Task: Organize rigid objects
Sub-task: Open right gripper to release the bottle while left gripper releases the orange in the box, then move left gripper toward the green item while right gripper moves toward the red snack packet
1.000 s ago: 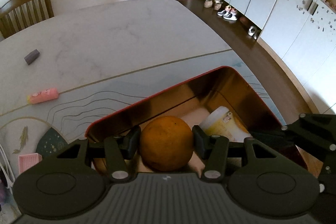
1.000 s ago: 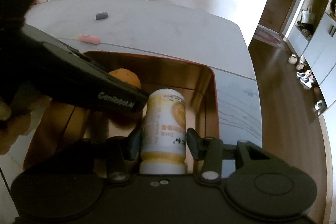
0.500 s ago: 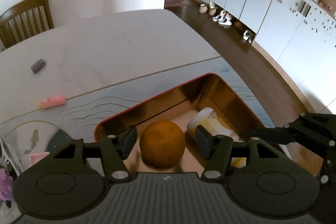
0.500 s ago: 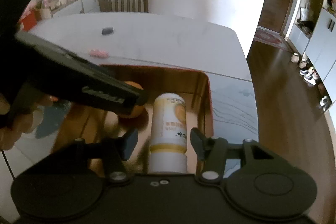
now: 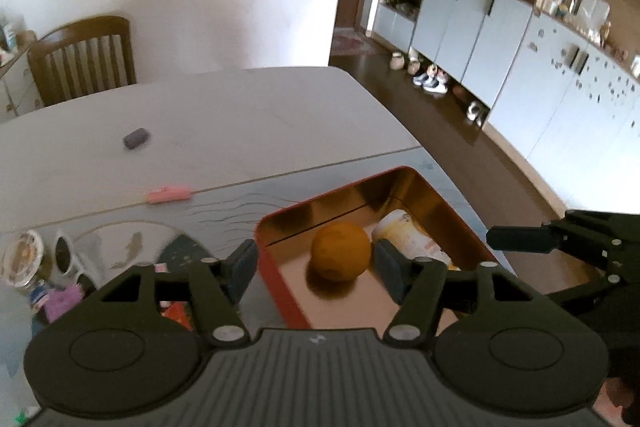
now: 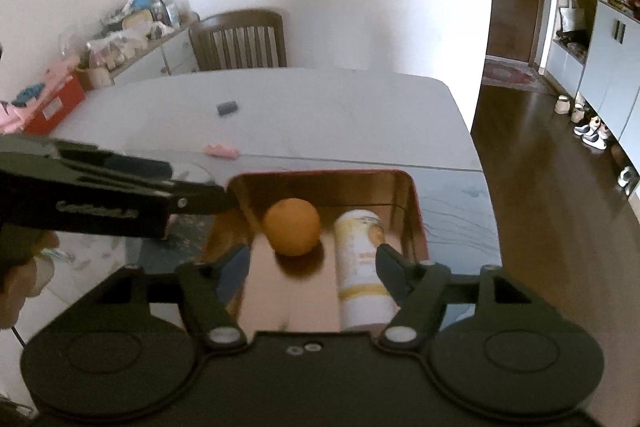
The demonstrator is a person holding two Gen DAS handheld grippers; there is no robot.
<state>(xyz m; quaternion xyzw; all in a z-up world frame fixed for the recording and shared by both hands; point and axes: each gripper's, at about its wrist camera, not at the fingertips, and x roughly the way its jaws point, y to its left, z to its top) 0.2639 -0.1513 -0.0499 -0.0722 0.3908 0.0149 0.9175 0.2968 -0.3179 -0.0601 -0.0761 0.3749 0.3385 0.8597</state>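
An orange [image 5: 340, 256] [image 6: 292, 227] and a white-and-yellow bottle [image 5: 412, 237] [image 6: 362, 267] lie side by side inside a red tin box with a gold interior [image 5: 280, 283] [image 6: 418, 211]. My left gripper [image 5: 316, 271] is open and empty, raised above the box's near left side. My right gripper [image 6: 314, 271] is open and empty, raised above the box's near end. The left gripper's body [image 6: 100, 199] shows at the left of the right wrist view; the right gripper's body [image 5: 560, 239] shows at the right of the left wrist view.
The box sits near the table's right edge [image 6: 464, 115]. A pink object [image 5: 168, 193] [image 6: 221, 150] and a dark grey block [image 5: 136, 138] [image 6: 227, 107] lie farther back. Small clutter [image 5: 48, 275] lies at the near left. A wooden chair [image 5: 84, 59] stands behind.
Both grippers opened, releasing the orange and the bottle into the box, then pulled back and up. The orange and bottle now rest on the box floor.
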